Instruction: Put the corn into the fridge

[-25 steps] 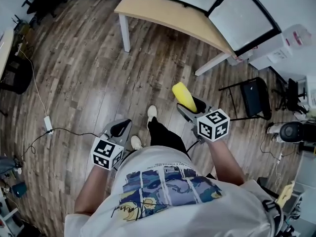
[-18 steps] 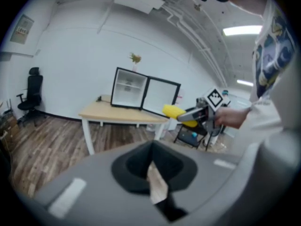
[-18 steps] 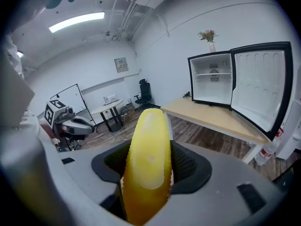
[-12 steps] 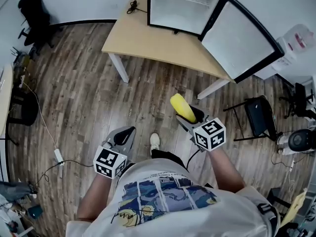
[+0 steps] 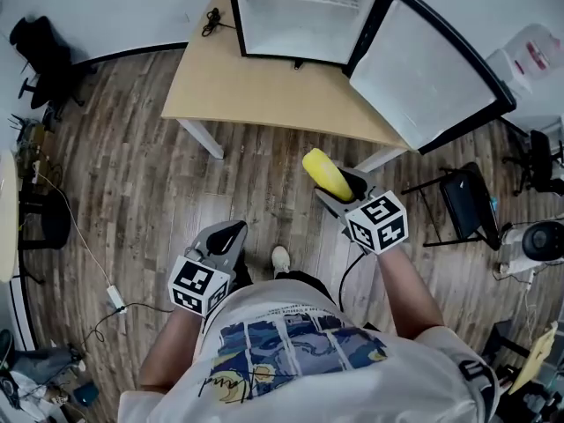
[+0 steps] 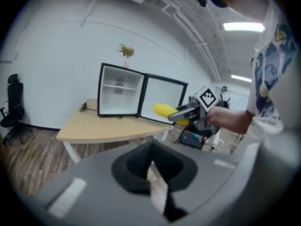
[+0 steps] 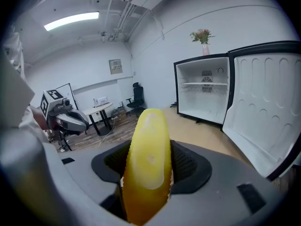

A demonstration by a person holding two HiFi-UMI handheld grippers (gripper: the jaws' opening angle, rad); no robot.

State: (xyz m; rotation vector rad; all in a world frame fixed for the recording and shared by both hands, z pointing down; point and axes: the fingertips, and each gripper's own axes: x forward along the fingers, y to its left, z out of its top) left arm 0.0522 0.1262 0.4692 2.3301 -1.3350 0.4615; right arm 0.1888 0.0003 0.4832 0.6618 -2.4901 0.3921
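A yellow corn cob (image 5: 327,175) sticks out of my right gripper (image 5: 339,187), whose jaws are shut on it; up close the corn (image 7: 147,164) fills the middle of the right gripper view. The small black fridge (image 5: 298,16) stands on a light wooden table (image 5: 238,91) ahead, its door (image 5: 427,64) swung wide to the right and its white inside showing. My left gripper (image 5: 220,239) hangs low at the left over the floor, shut with nothing between its jaws. From the left gripper view I see the fridge (image 6: 120,91) and the corn (image 6: 165,110) held in front of its door.
A black folding chair (image 5: 463,203) stands right of the table. A black office chair (image 5: 42,47) is at the far left, and a cable with a power strip (image 5: 115,299) lies on the wooden floor. A white appliance (image 5: 536,55) sits behind the fridge door.
The person has walked toward the table; fridge and table have come nearer and lower in the head view. Both grippers kept their pose, the corn still held in the right one.
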